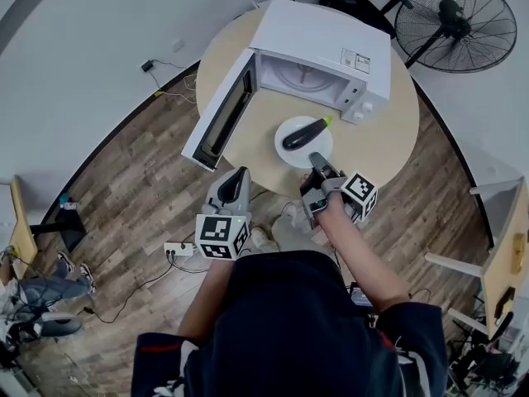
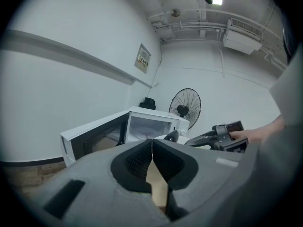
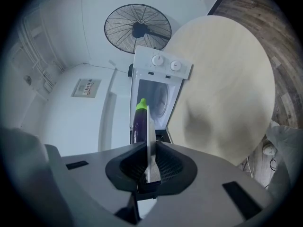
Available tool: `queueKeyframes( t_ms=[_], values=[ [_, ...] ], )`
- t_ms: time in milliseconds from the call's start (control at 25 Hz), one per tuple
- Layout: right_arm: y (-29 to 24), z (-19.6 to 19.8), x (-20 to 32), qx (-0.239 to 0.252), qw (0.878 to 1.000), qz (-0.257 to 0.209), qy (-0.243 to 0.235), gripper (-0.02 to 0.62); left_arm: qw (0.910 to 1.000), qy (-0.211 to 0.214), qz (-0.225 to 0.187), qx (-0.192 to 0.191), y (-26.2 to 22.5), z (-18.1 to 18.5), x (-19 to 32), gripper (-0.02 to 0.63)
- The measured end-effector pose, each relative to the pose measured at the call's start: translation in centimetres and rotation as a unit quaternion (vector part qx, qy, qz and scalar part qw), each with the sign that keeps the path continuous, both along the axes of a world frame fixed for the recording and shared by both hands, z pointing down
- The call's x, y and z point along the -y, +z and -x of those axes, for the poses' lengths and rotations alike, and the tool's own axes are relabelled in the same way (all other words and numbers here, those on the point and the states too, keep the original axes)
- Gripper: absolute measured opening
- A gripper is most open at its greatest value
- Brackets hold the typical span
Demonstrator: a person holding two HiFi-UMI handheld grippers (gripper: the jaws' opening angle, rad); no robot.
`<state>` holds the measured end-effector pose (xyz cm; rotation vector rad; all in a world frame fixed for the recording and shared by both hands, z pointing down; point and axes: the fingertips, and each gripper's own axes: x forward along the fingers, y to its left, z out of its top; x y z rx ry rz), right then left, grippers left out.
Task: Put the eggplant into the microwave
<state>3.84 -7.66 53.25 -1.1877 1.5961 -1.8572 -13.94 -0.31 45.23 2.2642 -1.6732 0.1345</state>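
In the head view the eggplant (image 1: 304, 132) lies on a white plate (image 1: 288, 155) just in front of the open microwave (image 1: 318, 52), the right gripper (image 1: 316, 162) at the plate's rim farthest from the microwave. The left gripper view shows the left gripper (image 2: 152, 143) with jaws pressed together, empty. In the right gripper view the jaws pinch the plate's thin rim, the eggplant apparently resting on it.

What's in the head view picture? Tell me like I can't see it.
From above, the right claw pinches the rim of a white plate holding an eggplant, before an open microwave on a round table. The left claw is shut and empty.
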Motion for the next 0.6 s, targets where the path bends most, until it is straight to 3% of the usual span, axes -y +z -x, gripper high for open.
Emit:
queueKeyframes(
  t_ms=[600],
  values=[
    [-0.1,-1.5,7.1,0.025,0.999,-0.004,-0.021,0.026,0.9998,-0.009,-0.007,0.019,-1.4,-2.8,8.1,0.018]
  ],
)
